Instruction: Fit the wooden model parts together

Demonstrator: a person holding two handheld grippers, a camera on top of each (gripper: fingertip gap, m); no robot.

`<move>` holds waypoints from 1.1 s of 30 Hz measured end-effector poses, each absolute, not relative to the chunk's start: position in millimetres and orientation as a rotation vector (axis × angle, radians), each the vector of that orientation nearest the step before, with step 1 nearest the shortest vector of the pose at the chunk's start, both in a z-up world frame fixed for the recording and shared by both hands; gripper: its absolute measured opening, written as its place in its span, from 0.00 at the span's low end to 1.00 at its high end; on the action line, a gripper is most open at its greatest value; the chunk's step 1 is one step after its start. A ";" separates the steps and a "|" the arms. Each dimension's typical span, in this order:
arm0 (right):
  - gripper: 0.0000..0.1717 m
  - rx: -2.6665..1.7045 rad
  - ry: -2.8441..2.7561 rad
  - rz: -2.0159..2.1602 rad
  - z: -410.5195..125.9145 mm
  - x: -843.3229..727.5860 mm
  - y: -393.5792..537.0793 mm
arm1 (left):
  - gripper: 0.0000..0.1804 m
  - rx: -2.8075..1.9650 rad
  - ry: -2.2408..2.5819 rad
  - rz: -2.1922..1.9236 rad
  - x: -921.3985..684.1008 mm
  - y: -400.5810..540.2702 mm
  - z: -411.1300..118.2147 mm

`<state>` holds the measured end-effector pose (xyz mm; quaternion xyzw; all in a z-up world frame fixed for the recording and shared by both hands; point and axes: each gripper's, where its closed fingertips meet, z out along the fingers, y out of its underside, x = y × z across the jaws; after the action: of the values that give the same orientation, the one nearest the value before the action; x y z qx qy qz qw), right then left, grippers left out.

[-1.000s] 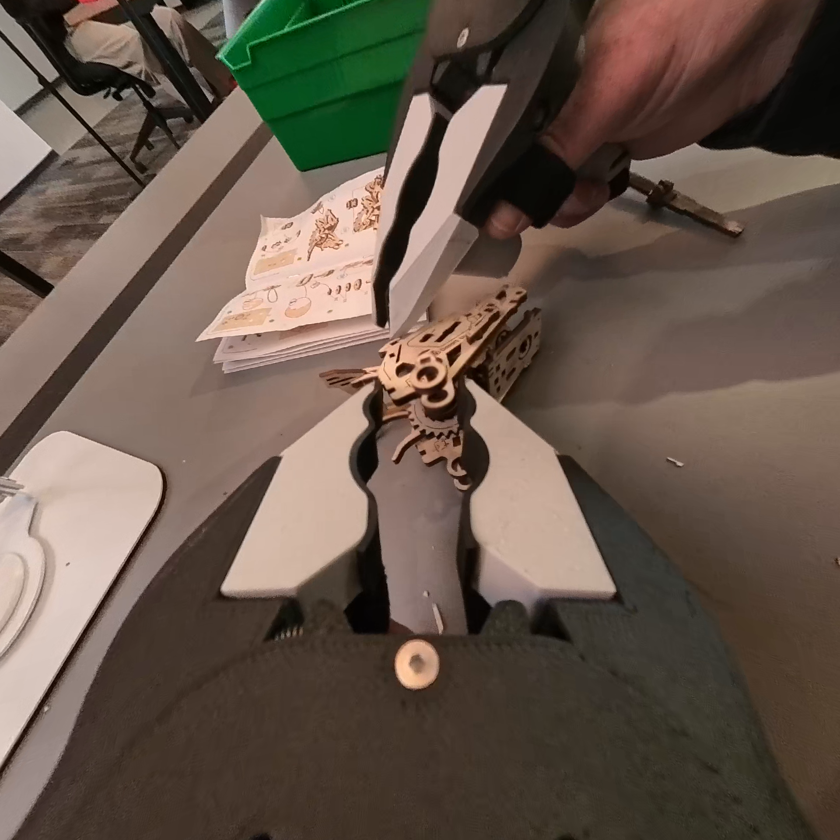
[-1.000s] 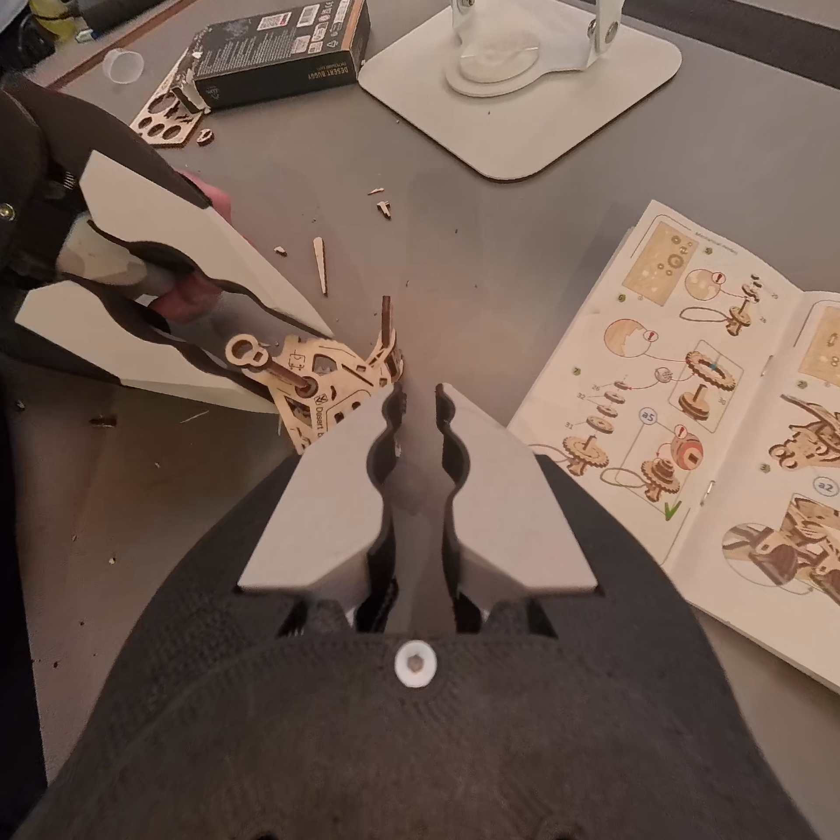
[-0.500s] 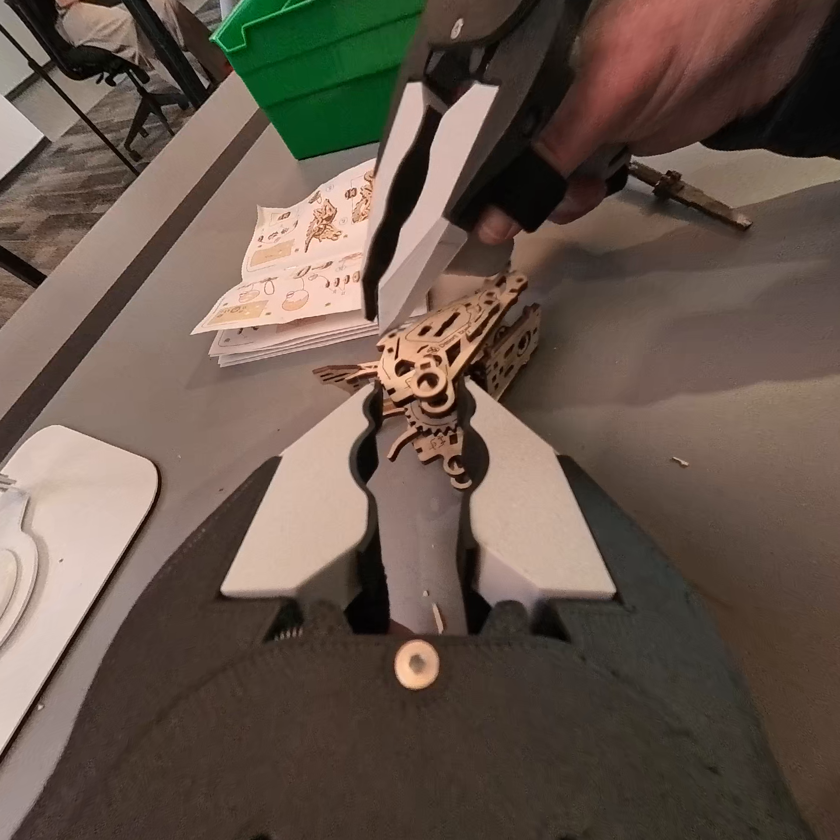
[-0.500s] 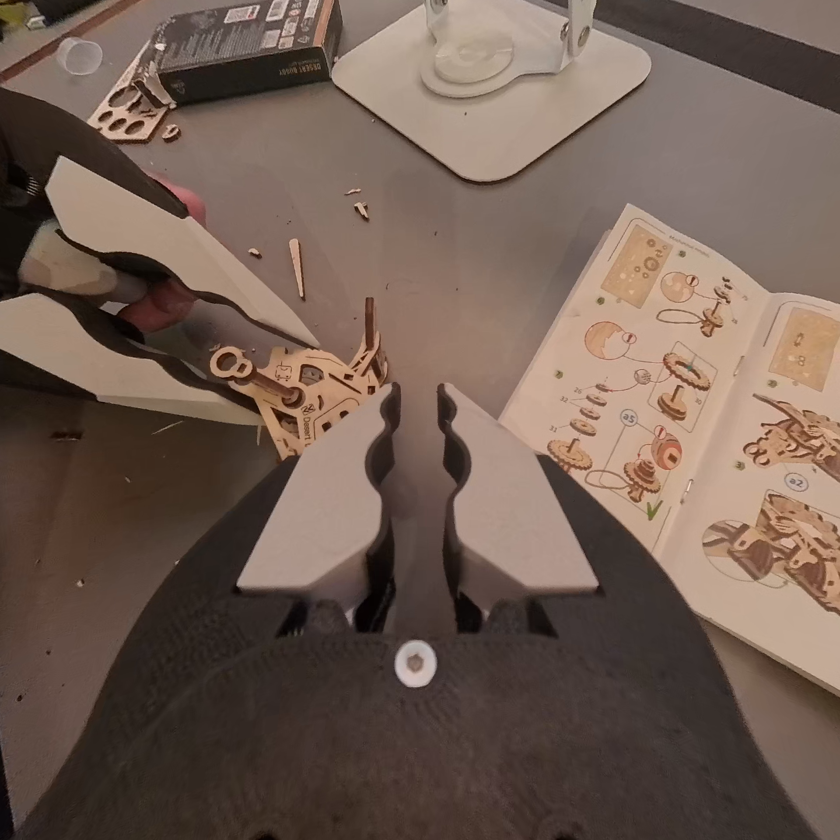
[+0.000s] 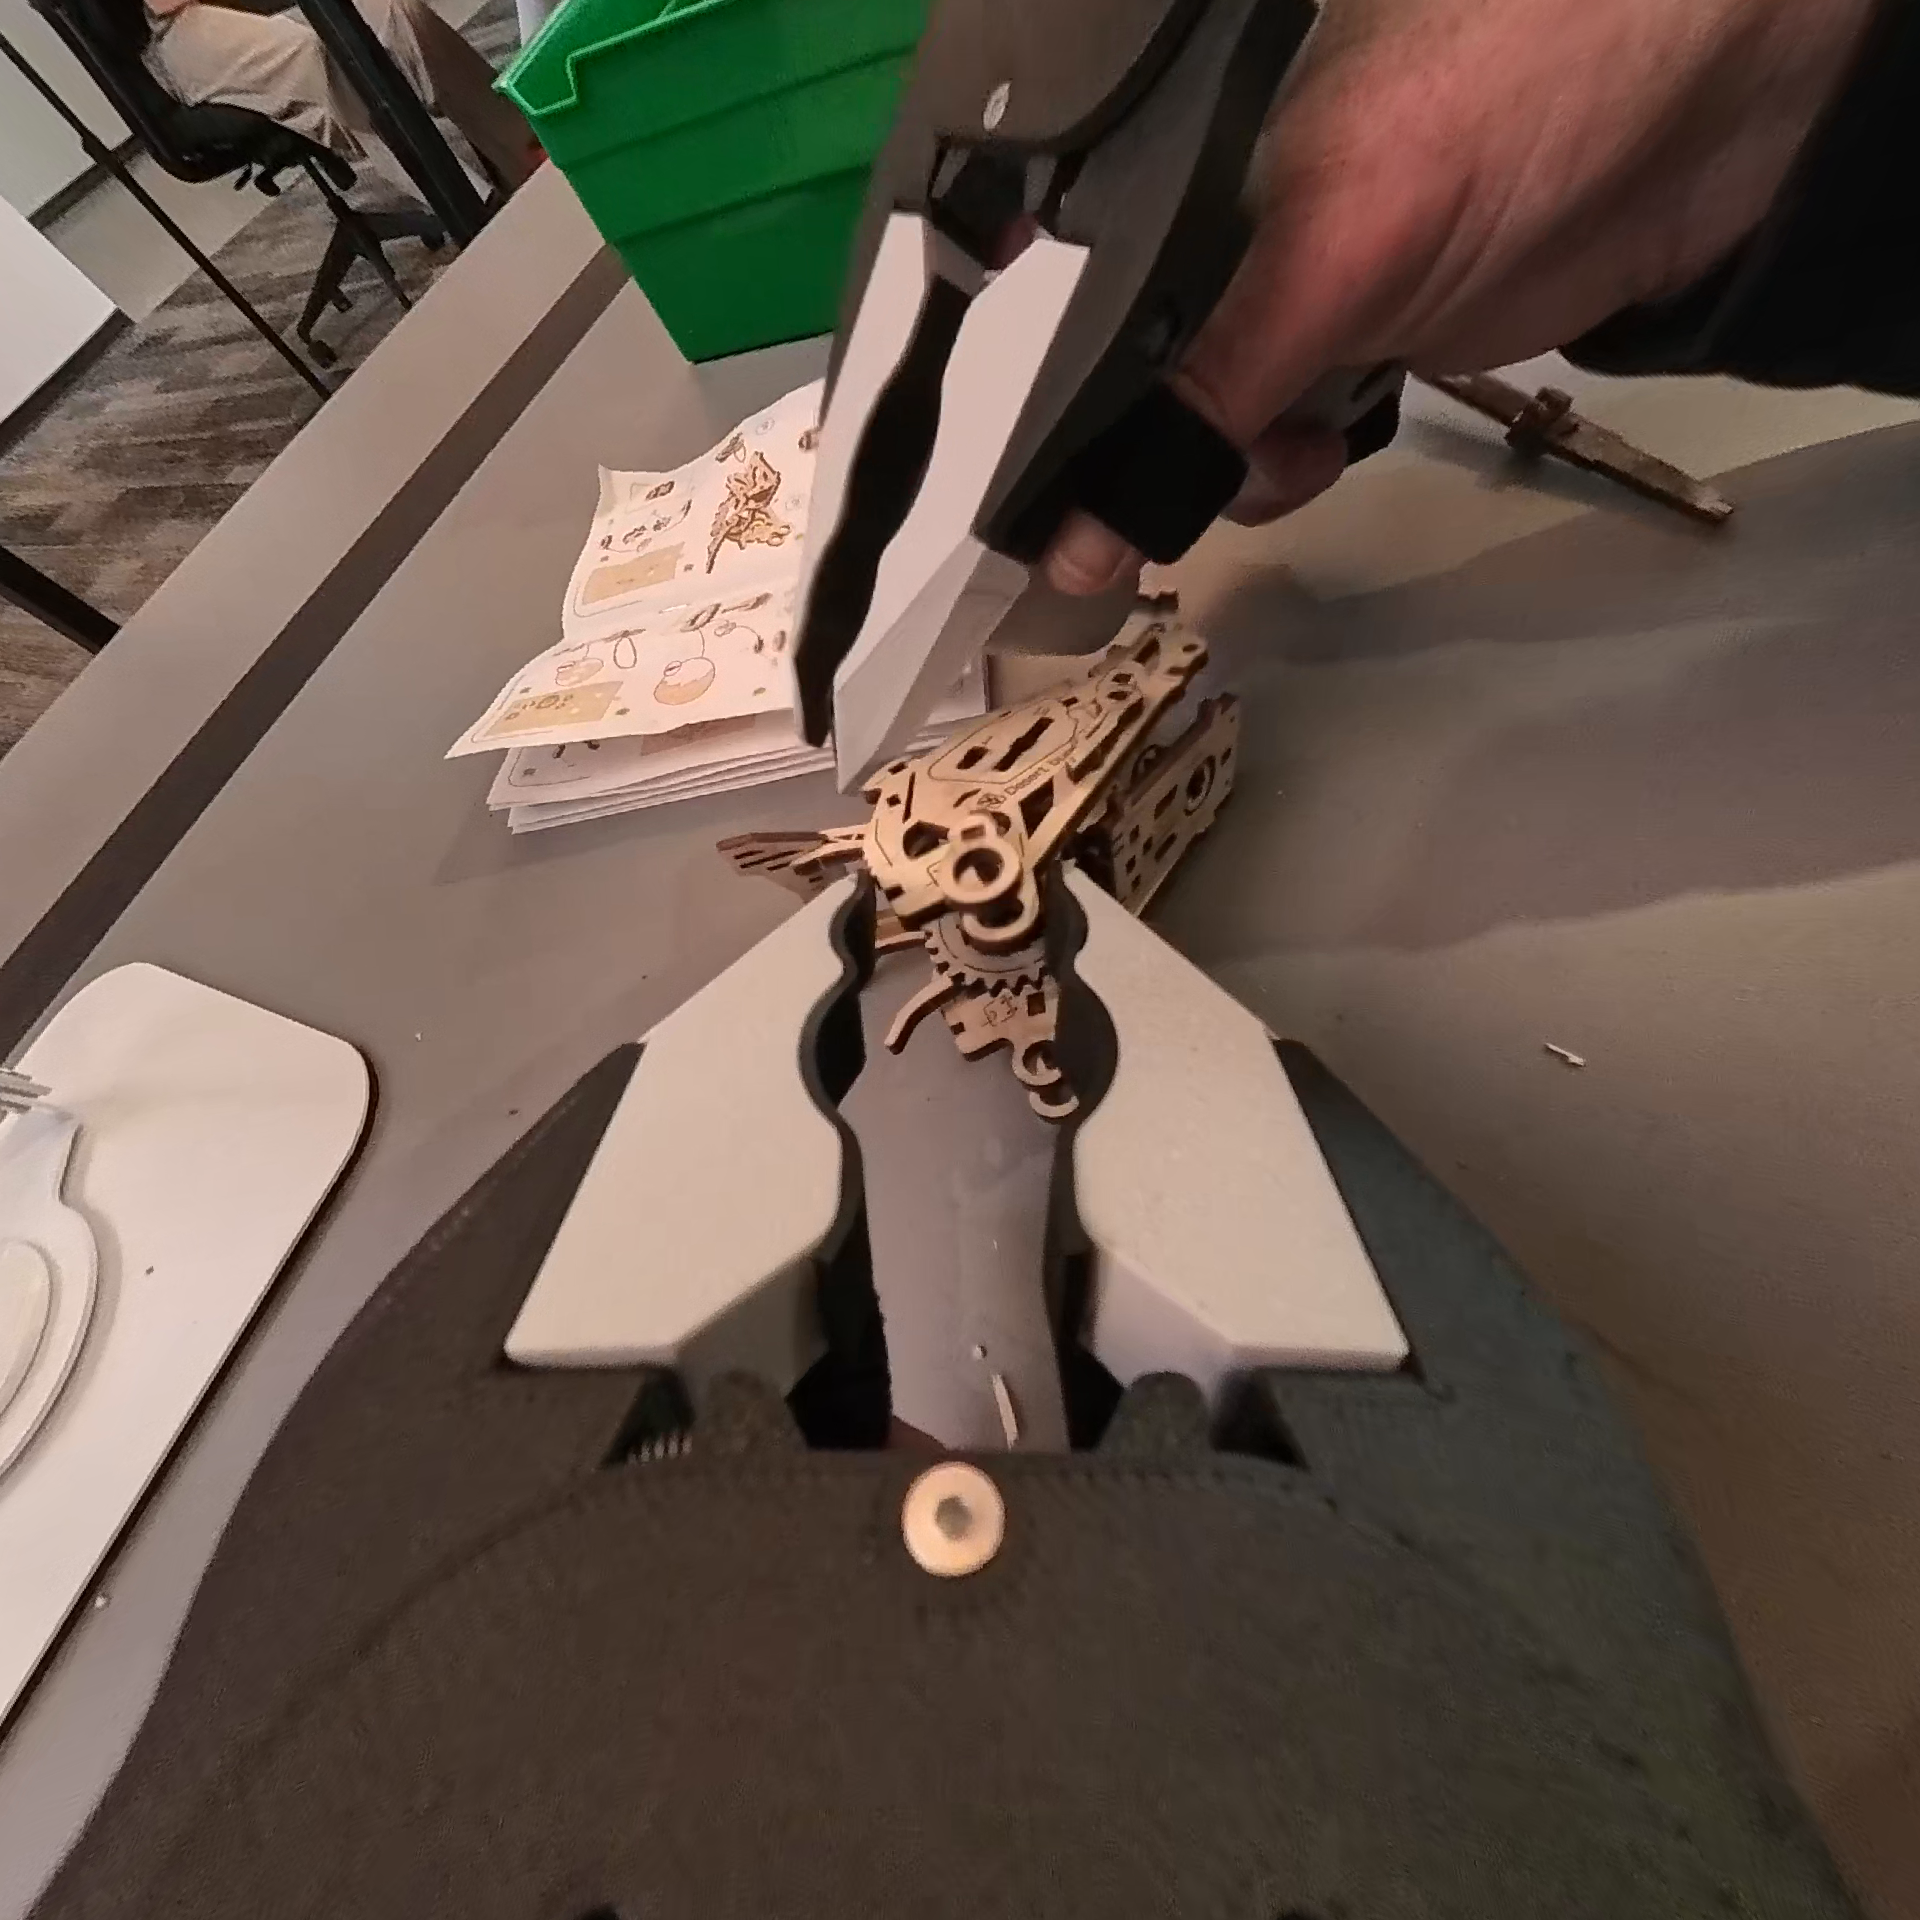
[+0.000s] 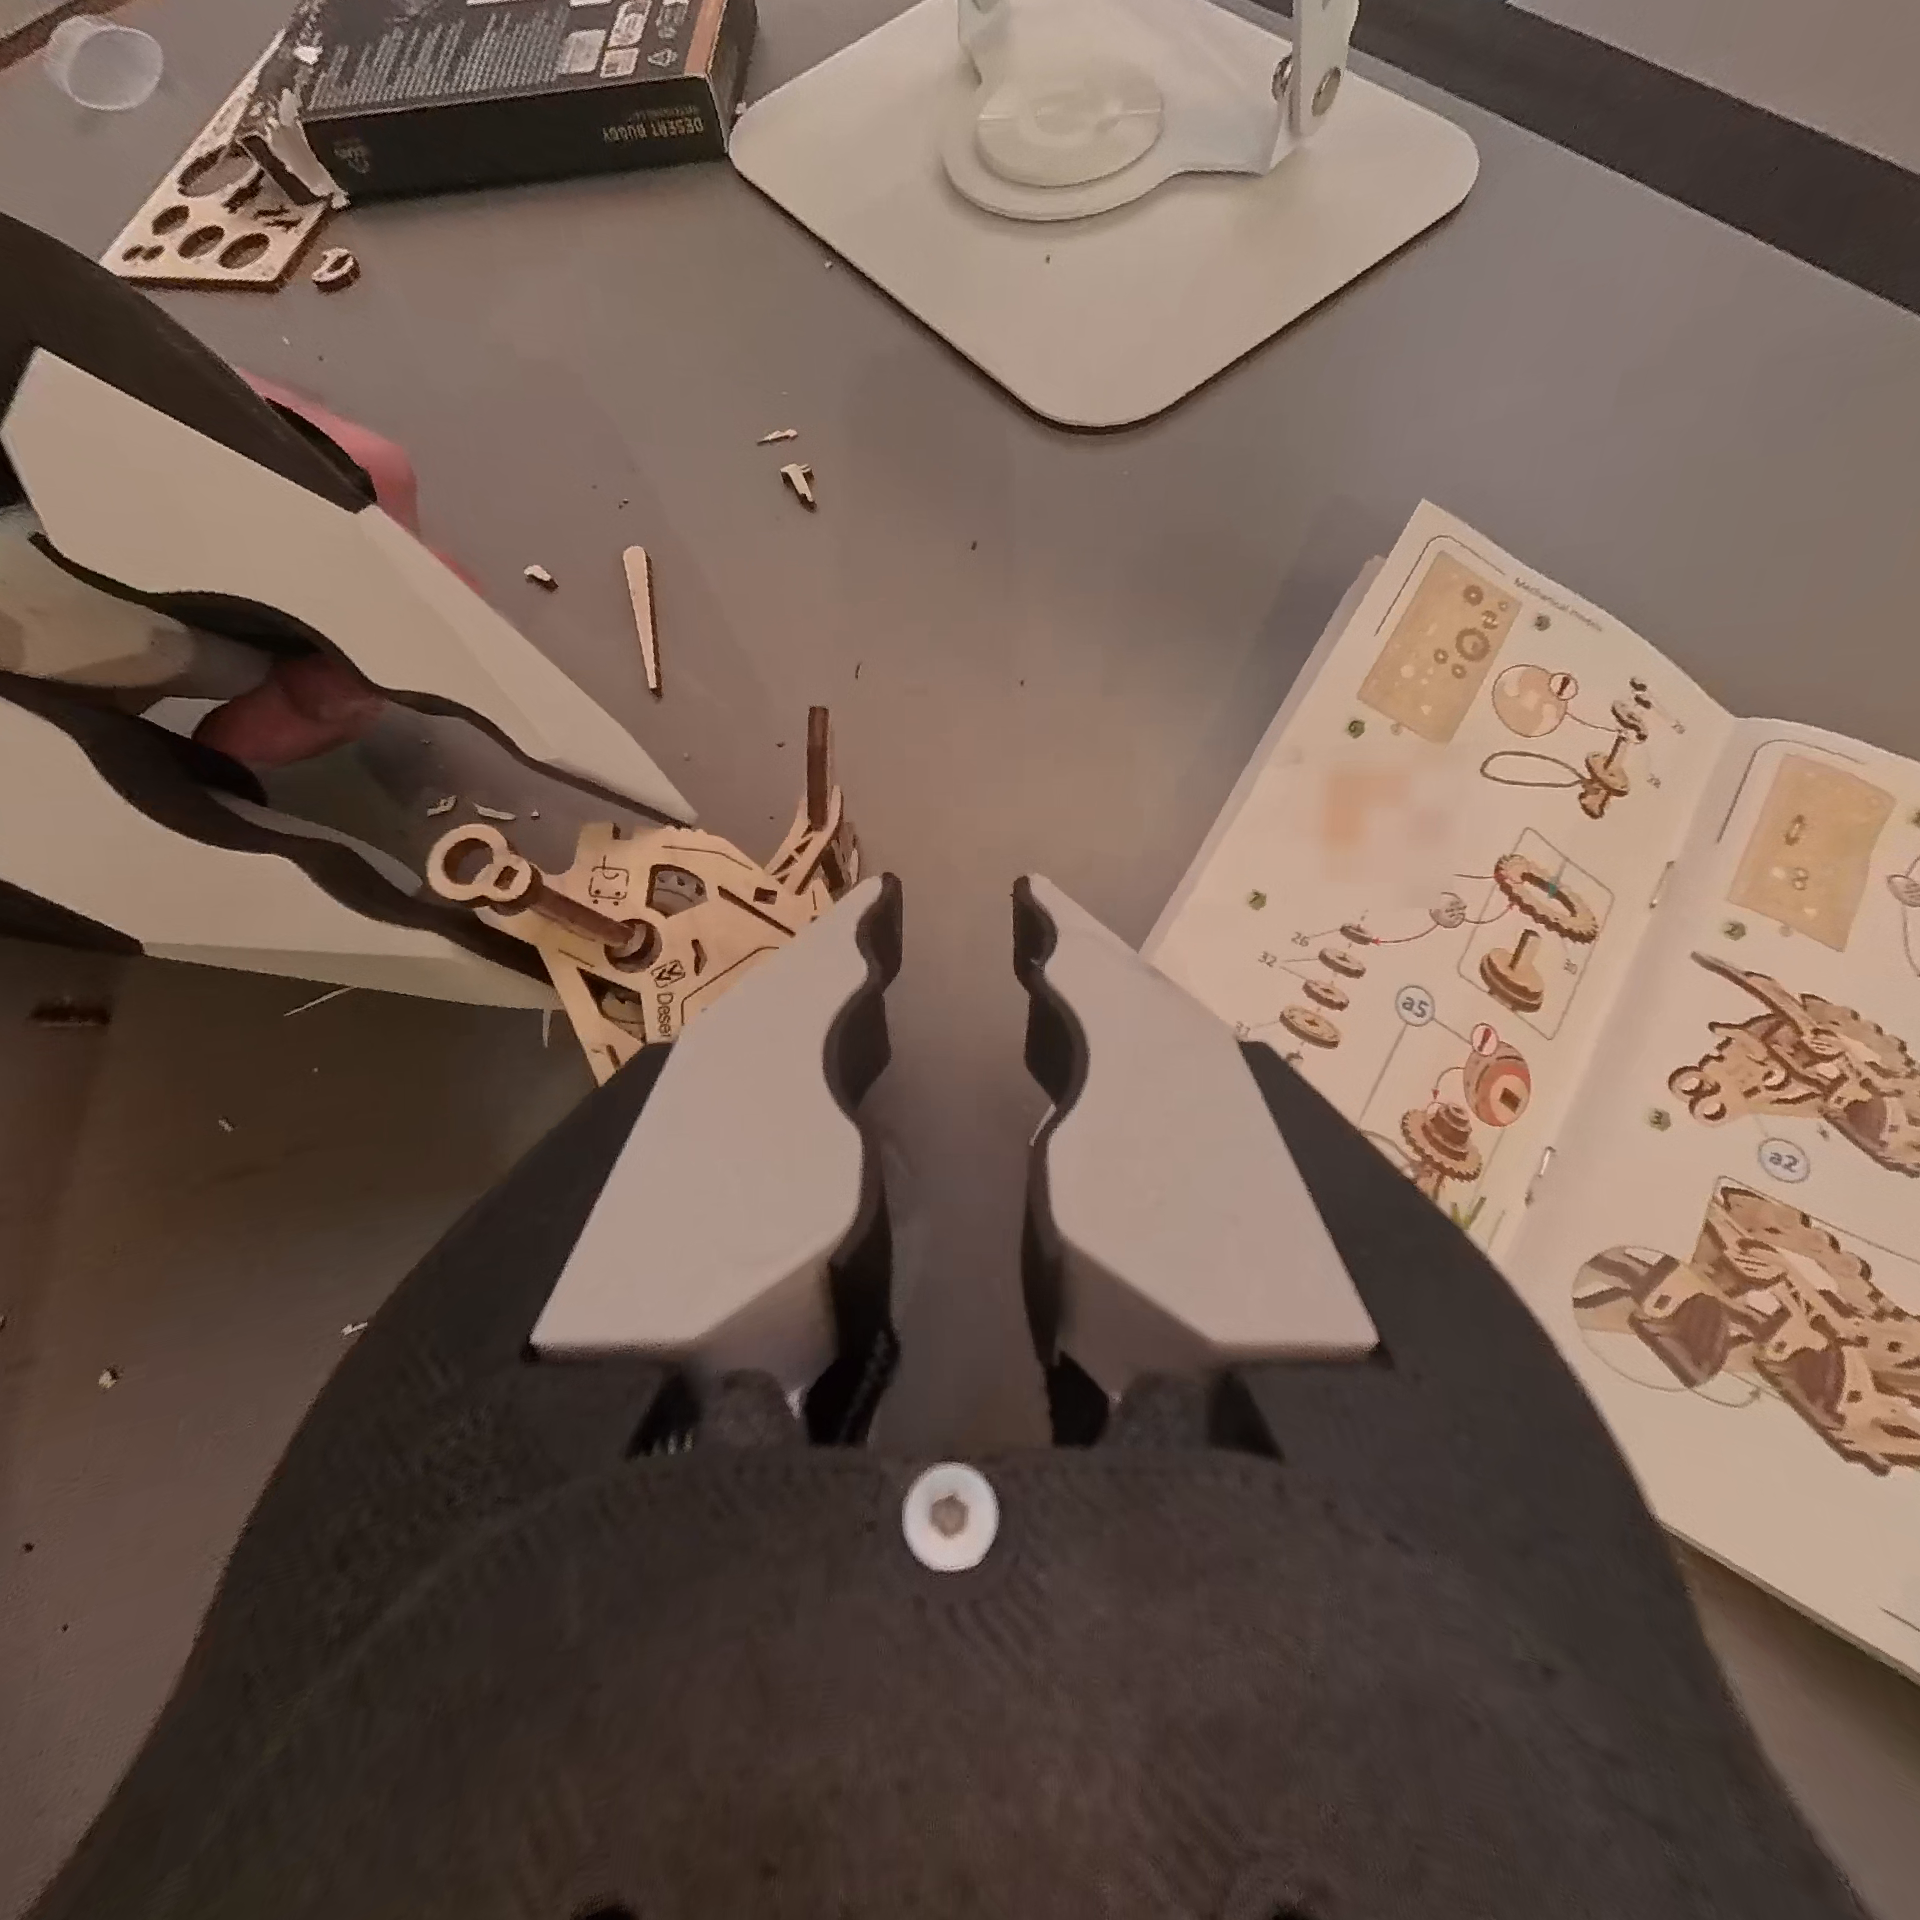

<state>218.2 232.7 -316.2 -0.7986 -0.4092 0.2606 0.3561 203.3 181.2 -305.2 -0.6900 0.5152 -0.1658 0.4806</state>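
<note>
Across the grey table [image 6: 1039, 644], everything is placed here by the wooden model [image 5: 997, 831], which rests on the tabletop near the middle. Beyond the model, at the table's far edge in the left wrist view, stands a green bin [image 5: 717, 177]. On the other side of the model, well apart from it, lies a white board [image 6: 1101, 218] with a white stand on it. An open instruction booklet [image 6: 1558, 987] lies flat near the model, its pages showing drawings of wooden parts. Past the model in the right wrist view are a black box [image 6: 520, 94] and, touching it, a punched-out wooden sheet [image 6: 208, 229].

The left gripper [image 5: 961, 904] is closed on the model's near end, its fingers [image 5: 748, 1039] pressing the geared part from both sides, with a small key-shaped piece sticking up between the tips. The right gripper [image 6: 954, 894], held in a hand [image 5: 1455, 208], hangs tilted just above the model's far end; its fingers [image 6: 769, 1039] are spread with only bare table between them, and the model lies just to their left. Small wooden splinters [image 6: 644, 623] are scattered on the table beyond the model.
</note>
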 end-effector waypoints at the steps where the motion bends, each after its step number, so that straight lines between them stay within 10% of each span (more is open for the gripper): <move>1: 0.10 -2.063 -1.052 0.674 -317.3 217.5 233.1 | 0.16 -1.684 1.256 -0.405 203.3 181.1 -305.2; 33: 0.10 -1.974 -1.144 0.770 -303.3 214.5 211.5 | 0.16 -1.678 1.219 -0.392 198.1 182.0 -307.4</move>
<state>214.5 211.5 -303.3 -0.7652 -0.4436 0.2984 0.3587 198.1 182.0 -307.4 -0.6918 0.5025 -0.1614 0.4929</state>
